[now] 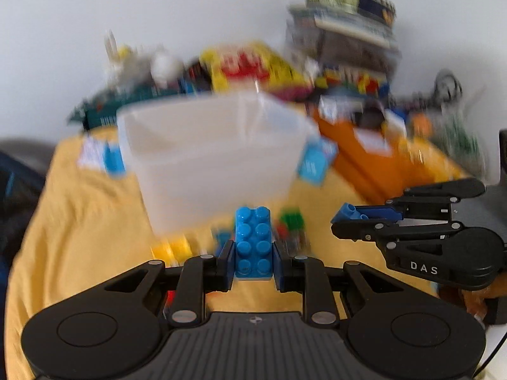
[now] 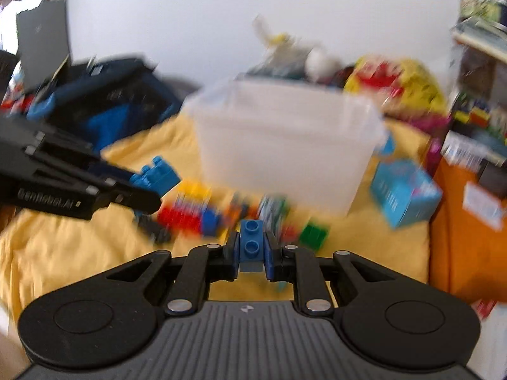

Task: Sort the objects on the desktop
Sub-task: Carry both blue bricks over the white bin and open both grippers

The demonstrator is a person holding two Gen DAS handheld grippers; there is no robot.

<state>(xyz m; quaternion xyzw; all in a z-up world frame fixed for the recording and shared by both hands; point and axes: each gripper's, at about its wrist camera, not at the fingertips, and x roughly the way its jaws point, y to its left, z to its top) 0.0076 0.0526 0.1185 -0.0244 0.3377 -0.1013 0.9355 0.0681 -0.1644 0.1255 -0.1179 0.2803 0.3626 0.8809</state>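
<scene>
My left gripper [image 1: 253, 255] is shut on a light blue brick [image 1: 253, 240] with two rows of studs, held above the yellow cloth. My right gripper [image 2: 251, 248] is shut on a narrow darker blue brick [image 2: 251, 243] with two studs in a row. Each gripper shows in the other's view: the right gripper [image 1: 340, 221] at right with its dark blue brick [image 1: 351, 211], the left gripper [image 2: 149, 190] at left with its light blue brick [image 2: 157, 175]. A translucent white bin [image 1: 212, 155] [image 2: 285, 139] stands just beyond both. Loose bricks [image 2: 190, 209] lie on the cloth in front of it.
A yellow cloth [image 1: 79, 221] covers the table. A light blue box [image 2: 404, 193] lies right of the bin, an orange box [image 2: 465, 237] further right. Toy packs and stacked boxes [image 1: 342, 38] crowd the back. A dark bag [image 2: 107, 101] sits at the left.
</scene>
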